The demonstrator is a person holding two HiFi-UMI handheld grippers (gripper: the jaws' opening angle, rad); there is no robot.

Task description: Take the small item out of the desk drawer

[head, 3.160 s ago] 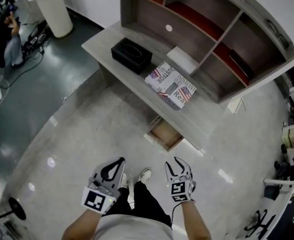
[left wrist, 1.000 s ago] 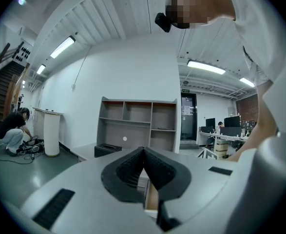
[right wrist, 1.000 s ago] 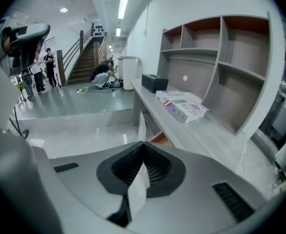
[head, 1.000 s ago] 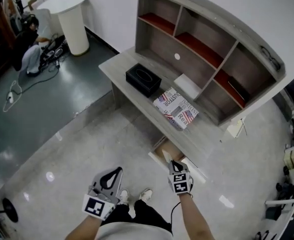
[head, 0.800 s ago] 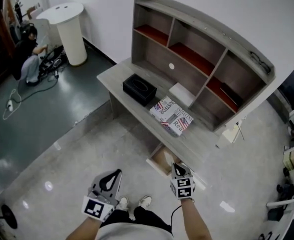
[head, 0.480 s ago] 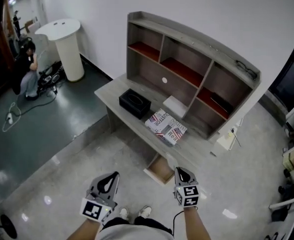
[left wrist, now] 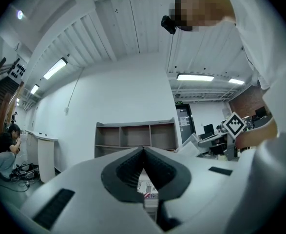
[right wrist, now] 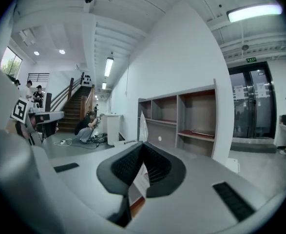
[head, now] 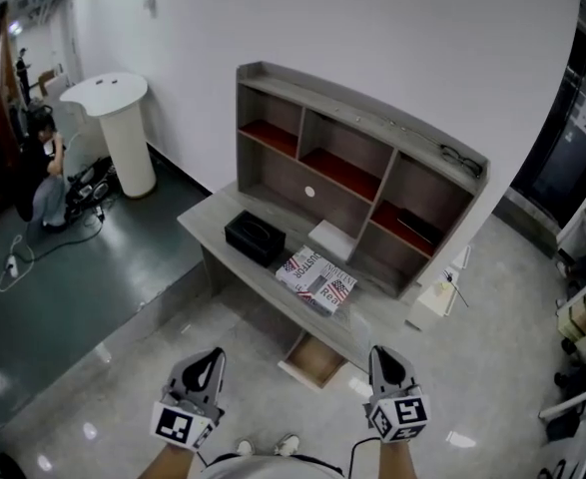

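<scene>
The grey desk (head: pixel 218 230) has its drawer (head: pixel 312 360) pulled open below the front edge, showing a bare wooden bottom. My right gripper (head: pixel 381 352) hangs above and to the right of the drawer, shut on a thin white packet (right wrist: pixel 142 125) that sticks up past the jaw tips in the right gripper view. My left gripper (head: pixel 214 355) is held at the lower left, away from the desk, with its jaws shut and nothing between them (left wrist: pixel 143 150).
On the desk lie a black box (head: pixel 255 238), a printed magazine (head: pixel 314 278) and a white pad (head: pixel 330 239), under a shelf unit (head: pixel 372 183). A white pedestal table (head: pixel 123 128) and a crouching person (head: pixel 43 183) are far left. Racks stand at the right.
Both grippers have risen, the right one far more, lifting away from the open drawer with the packet. The head view has pulled back from the desk.
</scene>
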